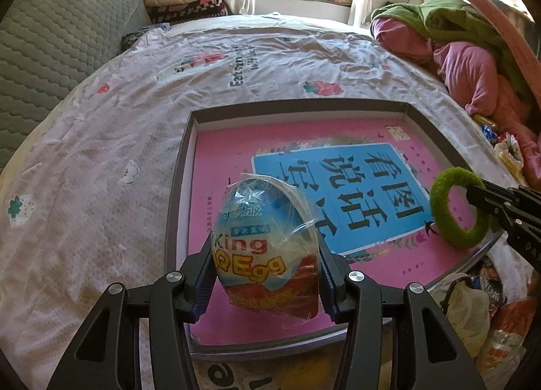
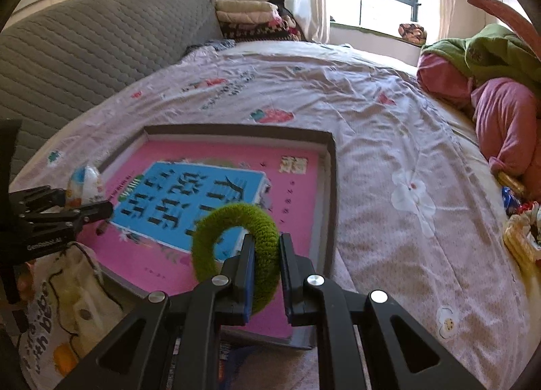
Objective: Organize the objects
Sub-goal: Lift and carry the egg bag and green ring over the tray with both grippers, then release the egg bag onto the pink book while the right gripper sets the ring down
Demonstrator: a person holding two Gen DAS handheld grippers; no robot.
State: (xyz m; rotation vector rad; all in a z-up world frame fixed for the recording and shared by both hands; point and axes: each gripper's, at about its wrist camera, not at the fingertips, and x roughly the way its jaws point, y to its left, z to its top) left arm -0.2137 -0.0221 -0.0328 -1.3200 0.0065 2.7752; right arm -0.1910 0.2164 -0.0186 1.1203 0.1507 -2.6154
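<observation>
Both wrist cams sit close, tilted down along their tongs, facing the far window. Shared: shallow grey cardboard tray w/ pink book, on bed.

The wrapped toy egg covers the lower part of the pink book, and its clear wrapper blurs the small print near its top. The green fuzzy ring hides part of the book's blue title panel. In the right wrist view the egg is small and smeared, its label unreadable. The printed bag is cut off by the picture's edge, its lettering only partly legible. The snack packets by the pink quilt are too small to identify.
</observation>
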